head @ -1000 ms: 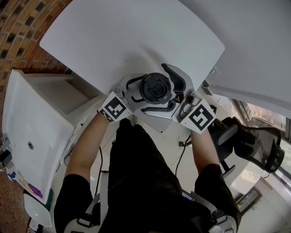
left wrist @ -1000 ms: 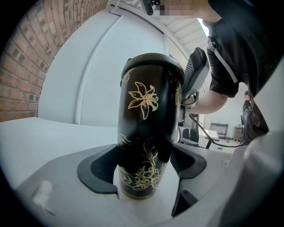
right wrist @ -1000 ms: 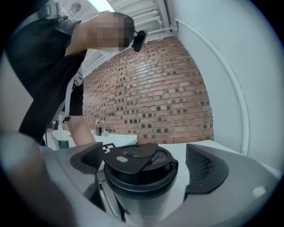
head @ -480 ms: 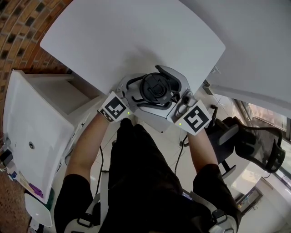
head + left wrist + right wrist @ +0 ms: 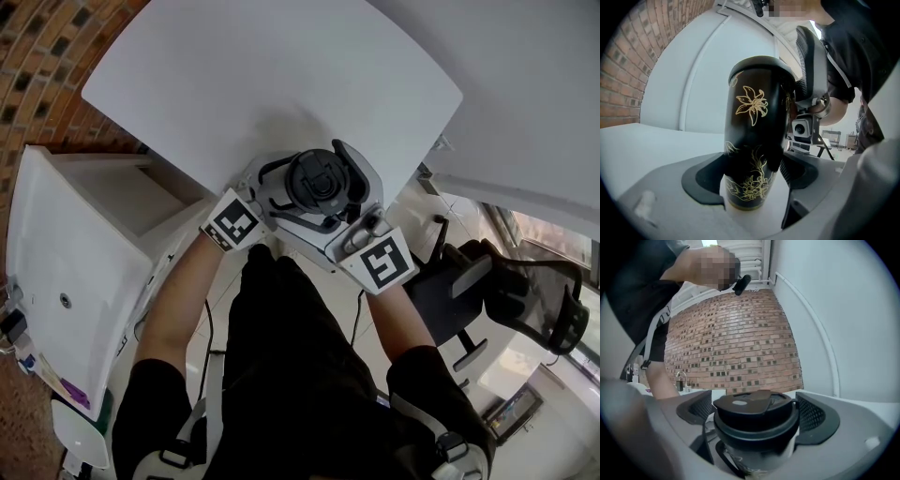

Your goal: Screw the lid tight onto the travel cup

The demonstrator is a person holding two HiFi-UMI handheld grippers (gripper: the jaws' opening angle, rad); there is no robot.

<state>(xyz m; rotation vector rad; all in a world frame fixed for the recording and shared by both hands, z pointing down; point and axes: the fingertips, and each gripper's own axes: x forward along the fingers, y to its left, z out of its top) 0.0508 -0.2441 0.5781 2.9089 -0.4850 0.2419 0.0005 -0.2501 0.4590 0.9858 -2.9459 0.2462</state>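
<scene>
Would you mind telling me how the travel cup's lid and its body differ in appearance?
The lid is plain matte black with a flap on top, while the cup body is glossy and bears gold flowers. The lid is short and wider than the cup just beneath it, whereas the cup body is tall. Both are black.

Office-like room: white table point(image 5: 281, 75), brick wall point(image 5: 37, 47), black office chair point(image 5: 514, 289).

1. The travel cup point(image 5: 754, 117) stands upright at the counter's point(image 5: 281, 75) near edge, with the lid point(image 5: 319, 180) on top.
2. The left tongs point(image 5: 752, 185) clasp its lower body from the left.
3. The right tongs point(image 5: 757, 420), jaws just opening, flank the lid from the right.
4. A cabinet point(image 5: 75, 262) lies left of the counter.
</scene>
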